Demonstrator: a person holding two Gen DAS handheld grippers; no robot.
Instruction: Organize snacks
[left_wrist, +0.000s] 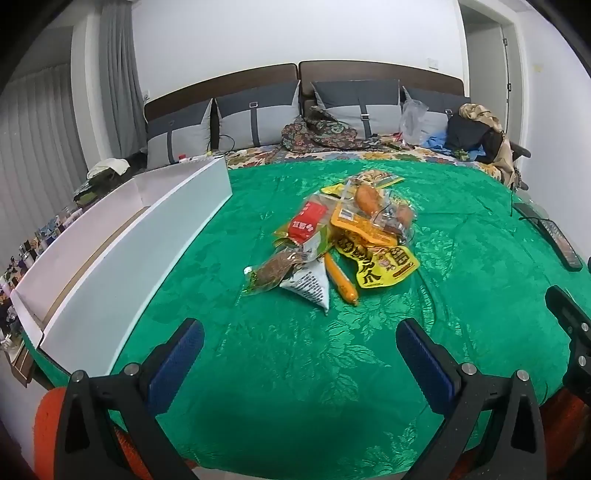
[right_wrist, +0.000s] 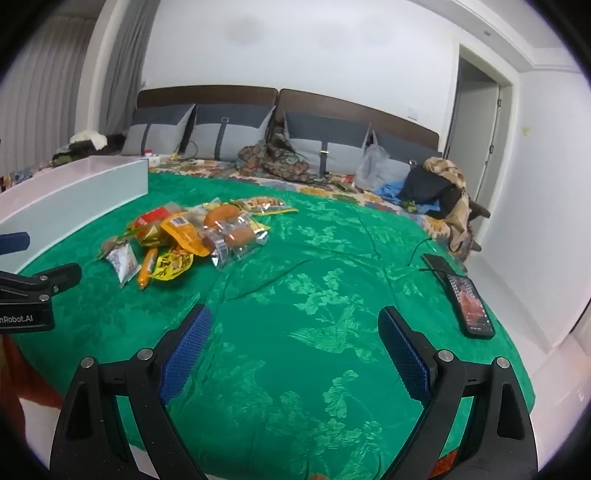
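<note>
Green cloth (left_wrist: 295, 369), snack pile (left_wrist: 332, 243), both grippers (left_wrist: 299, 347) (right_wrist: 295, 336) gaping empty, lit phone (right_wrist: 472, 306) clear only from right wrist

white walls (left_wrist: 295, 33), grey curtains (left_wrist: 118, 74), cushioned headboard (right_wrist: 207, 94).

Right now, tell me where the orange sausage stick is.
The orange sausage stick lies on the green cloth at the near edge of the snack pile, between the white triangular packet and the yellow packet, centre of the left wrist view.
</note>
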